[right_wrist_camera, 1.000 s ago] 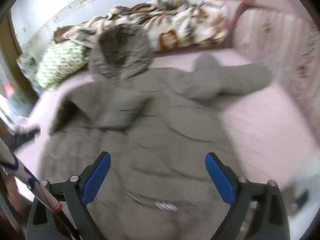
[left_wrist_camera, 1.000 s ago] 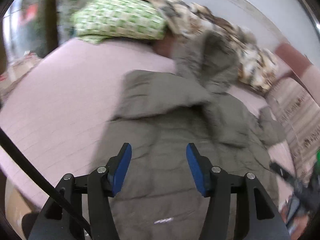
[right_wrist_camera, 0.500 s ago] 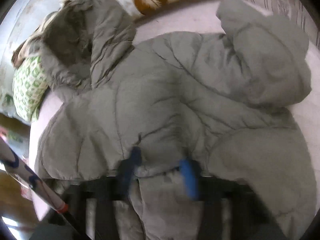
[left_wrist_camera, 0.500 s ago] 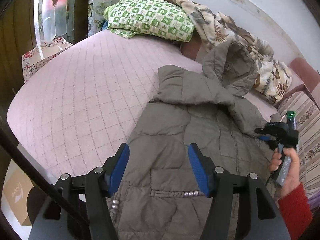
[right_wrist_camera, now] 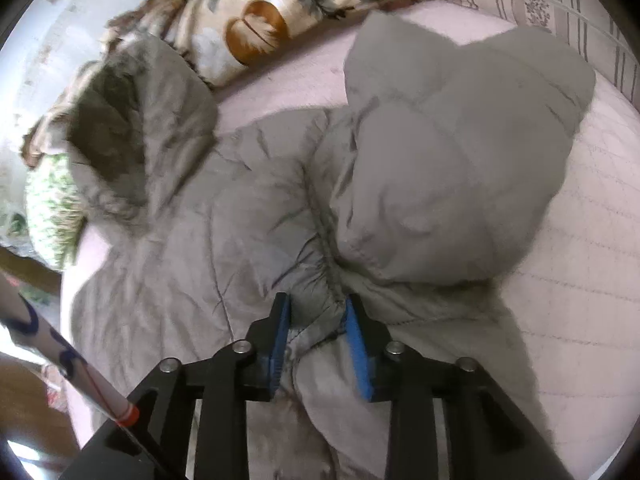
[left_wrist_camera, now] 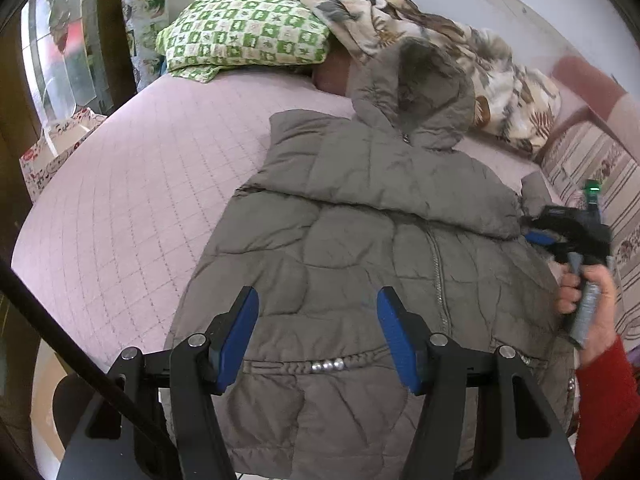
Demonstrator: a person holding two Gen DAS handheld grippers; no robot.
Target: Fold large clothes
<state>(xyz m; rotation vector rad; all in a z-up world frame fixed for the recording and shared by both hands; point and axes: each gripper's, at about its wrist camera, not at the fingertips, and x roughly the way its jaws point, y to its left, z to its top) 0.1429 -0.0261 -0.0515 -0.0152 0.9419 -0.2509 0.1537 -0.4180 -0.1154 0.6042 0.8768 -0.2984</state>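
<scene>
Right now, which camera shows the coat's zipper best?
The left wrist view: the zipper runs plainly down the grey puffer coat. The right wrist view shows only bunched coat fabric between its pads, no zipper.

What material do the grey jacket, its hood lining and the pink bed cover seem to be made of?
Jacket: probably thin matte synthetic shell with soft filling; puffy quilted panels, fine wrinkles, metal-looking zip.
Hood lining: darker and fuzzy, perhaps fake fur or fleece; the picture is blurred.
Bed cover: matte quilted fabric, stitched in diamonds; fibre cannot be told.
</scene>
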